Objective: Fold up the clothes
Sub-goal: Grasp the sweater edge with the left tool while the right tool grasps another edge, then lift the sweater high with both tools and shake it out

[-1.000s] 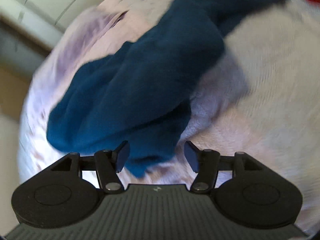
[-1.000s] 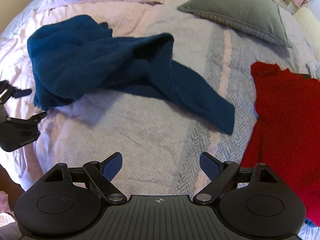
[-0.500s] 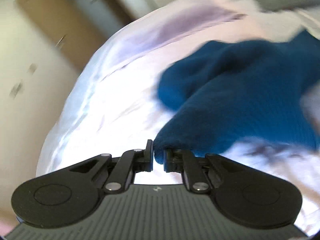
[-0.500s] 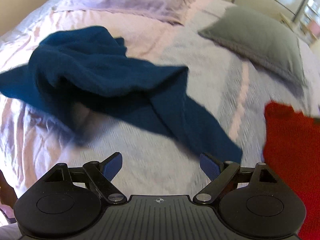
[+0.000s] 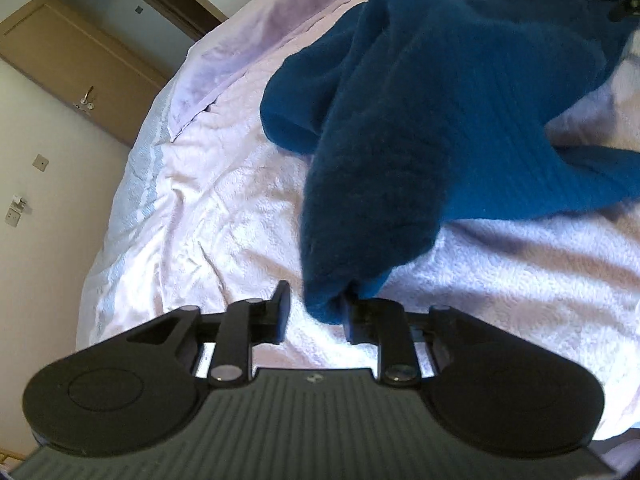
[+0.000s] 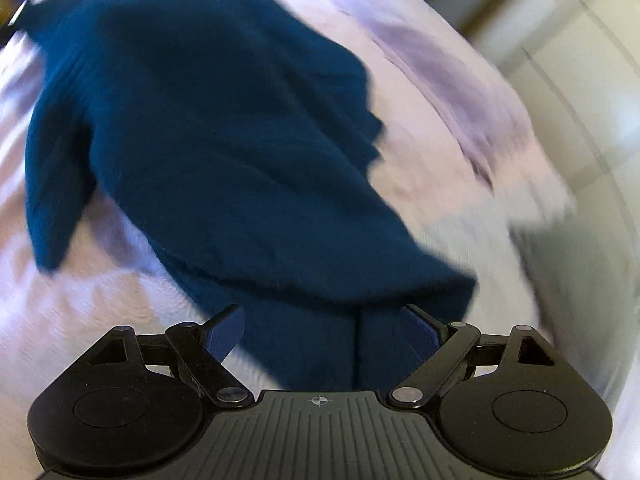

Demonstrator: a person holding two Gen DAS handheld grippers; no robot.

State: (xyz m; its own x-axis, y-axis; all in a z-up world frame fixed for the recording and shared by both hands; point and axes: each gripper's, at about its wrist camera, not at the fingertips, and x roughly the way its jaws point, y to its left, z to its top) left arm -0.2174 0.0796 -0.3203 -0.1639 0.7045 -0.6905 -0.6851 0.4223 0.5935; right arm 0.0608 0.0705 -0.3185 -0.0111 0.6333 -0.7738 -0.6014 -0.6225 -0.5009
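1. Left gripper (image 5: 314, 308): partly open, pinching nothing. Tip of the blue sweater (image 5: 420, 120) droops between the fingers and touches only the right one.
2. Sweater: bunched and creased across the bed cover (image 5: 200, 220), not yet a neat fold.
3. Right gripper (image 6: 320, 320): wide open over the sweater (image 6: 200, 120), cloth between the fingers but unclamped. View blurred.
4. Judgement: straightening for a fold. Best to pinch a single layer at the hem or a corner, keep both grips level, and draw the cloth taut and low so the thick knit lies flat.
5. Surface: soft, rumpled lilac-white cover. Likely to drag along with the cloth.
6. Room: brown door (image 5: 80, 60) and wall switch (image 5: 40, 162) at left, lilac pillow (image 6: 460, 80) at right.
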